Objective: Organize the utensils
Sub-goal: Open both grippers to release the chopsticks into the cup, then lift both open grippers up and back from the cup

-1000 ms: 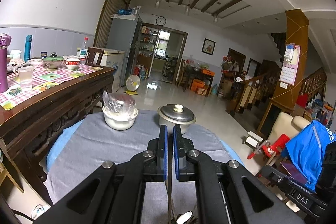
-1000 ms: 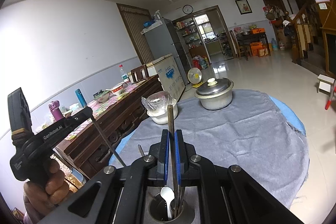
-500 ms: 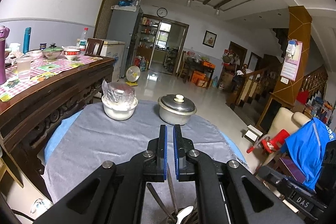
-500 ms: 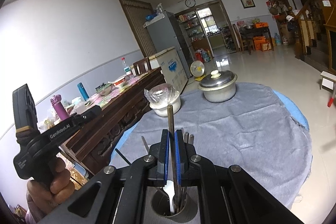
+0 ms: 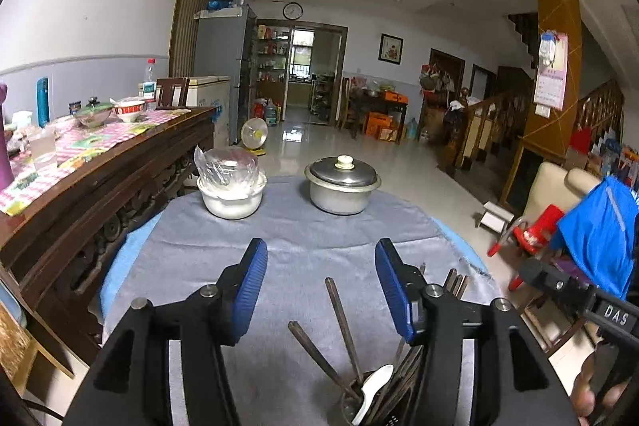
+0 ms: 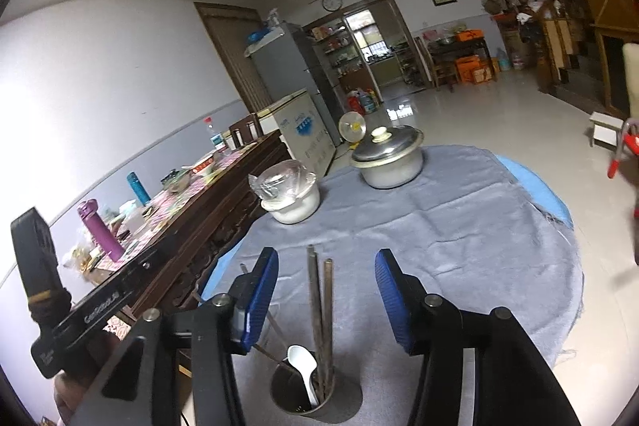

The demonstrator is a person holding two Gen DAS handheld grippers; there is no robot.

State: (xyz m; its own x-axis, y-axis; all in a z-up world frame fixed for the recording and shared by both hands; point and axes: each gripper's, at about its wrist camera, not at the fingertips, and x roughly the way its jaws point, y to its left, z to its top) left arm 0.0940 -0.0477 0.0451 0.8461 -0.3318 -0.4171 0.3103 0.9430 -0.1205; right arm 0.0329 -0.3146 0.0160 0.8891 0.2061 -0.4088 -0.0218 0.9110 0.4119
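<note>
A dark metal utensil cup (image 6: 315,392) stands on the grey cloth near the table's front. It holds several dark chopsticks (image 6: 319,310) and a white spoon (image 6: 302,362). In the left wrist view the cup (image 5: 351,406) sits low between the fingers, with chopsticks (image 5: 339,318) and the spoon (image 5: 373,388) sticking out. My left gripper (image 5: 321,290) is open and empty above the cup. My right gripper (image 6: 325,296) is open and empty, its jaws either side of the upright chopsticks without touching them.
A lidded steel pot (image 5: 341,184) and a white bowl with a plastic-wrapped top (image 5: 231,186) stand at the far side of the round table (image 5: 191,266). A wooden sideboard (image 5: 100,178) with dishes runs along the left. A chair with blue clothing (image 5: 599,234) is on the right.
Both grippers were shut on chopsticks; both have opened and let them go into the cup. The chopsticks now stand in the cup.
</note>
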